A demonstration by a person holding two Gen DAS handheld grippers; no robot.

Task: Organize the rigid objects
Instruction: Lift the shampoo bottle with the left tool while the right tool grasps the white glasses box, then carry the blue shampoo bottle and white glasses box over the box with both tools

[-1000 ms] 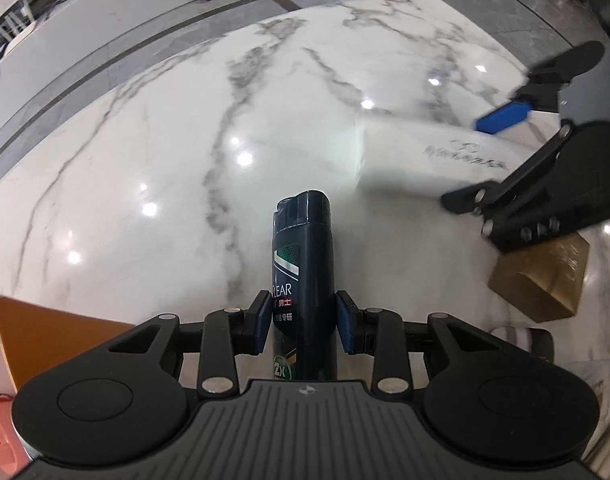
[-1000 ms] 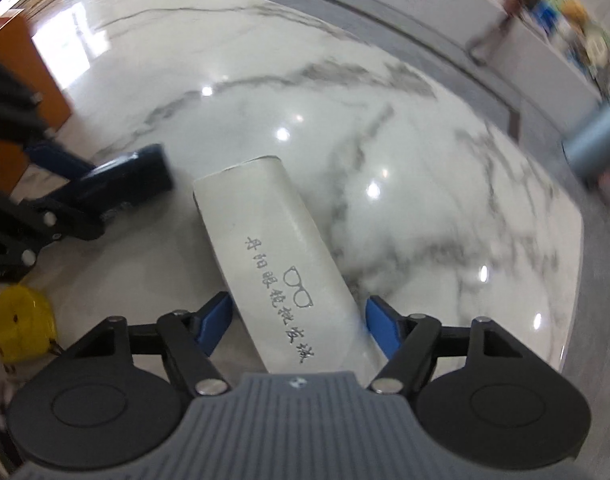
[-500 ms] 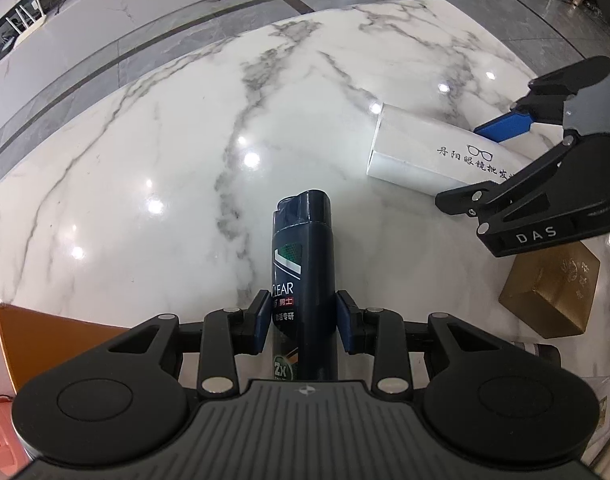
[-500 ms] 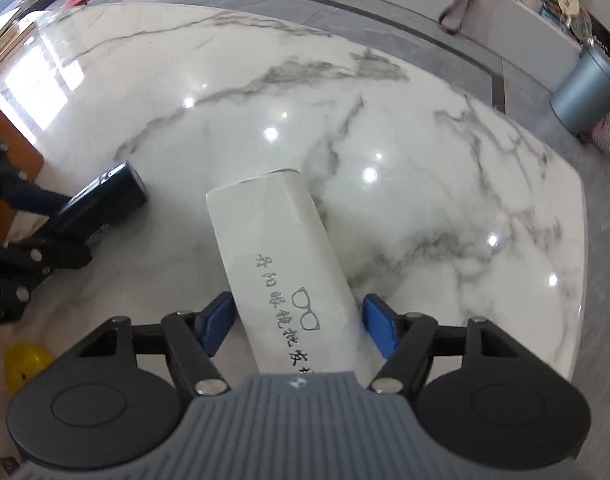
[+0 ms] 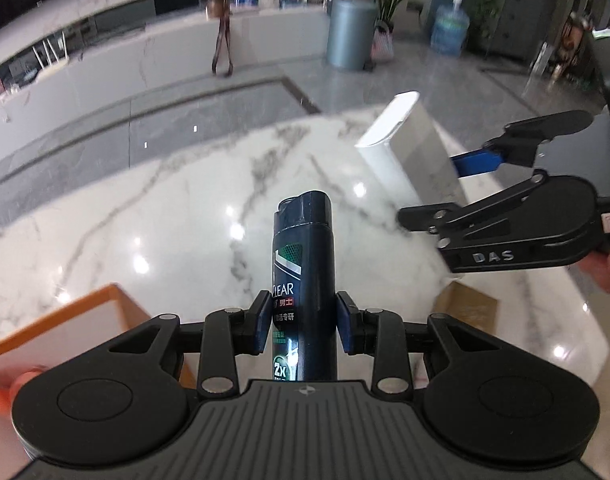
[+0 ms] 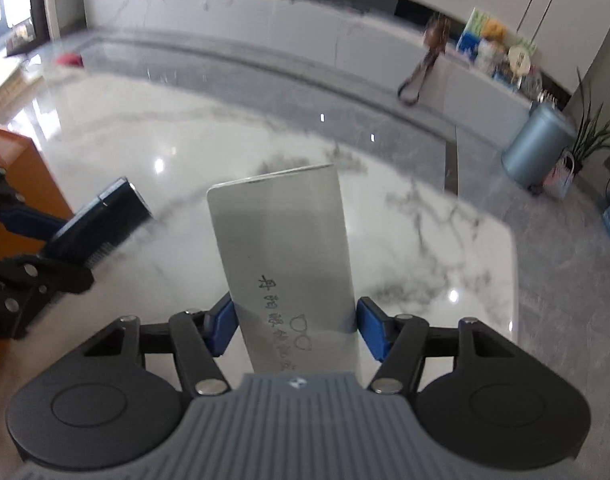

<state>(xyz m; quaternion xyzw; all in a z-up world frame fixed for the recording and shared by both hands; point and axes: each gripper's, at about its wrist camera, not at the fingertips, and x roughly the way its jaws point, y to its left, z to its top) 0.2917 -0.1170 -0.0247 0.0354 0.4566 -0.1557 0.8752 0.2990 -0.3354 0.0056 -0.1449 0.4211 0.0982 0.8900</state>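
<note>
The left tool [image 5: 304,326] squeezes one dark blue bottle [image 5: 303,264] with a flip cap, held up over the white marble table [image 5: 145,240]. The right tool [image 6: 295,330] has its jaws closing on one long white box [image 6: 283,256] with black writing and a little glasses drawing; both blue pads touch its sides. At 8 o'clock from the bottle sits one orange box [image 5: 85,320]. At 4 o'clock lies one gold box [image 5: 465,312].

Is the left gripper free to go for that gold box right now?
Probably not. The left gripper is shut on the dark shampoo bottle, so its jaws are occupied. The gold box sits unobstructed on the marble table.
</note>
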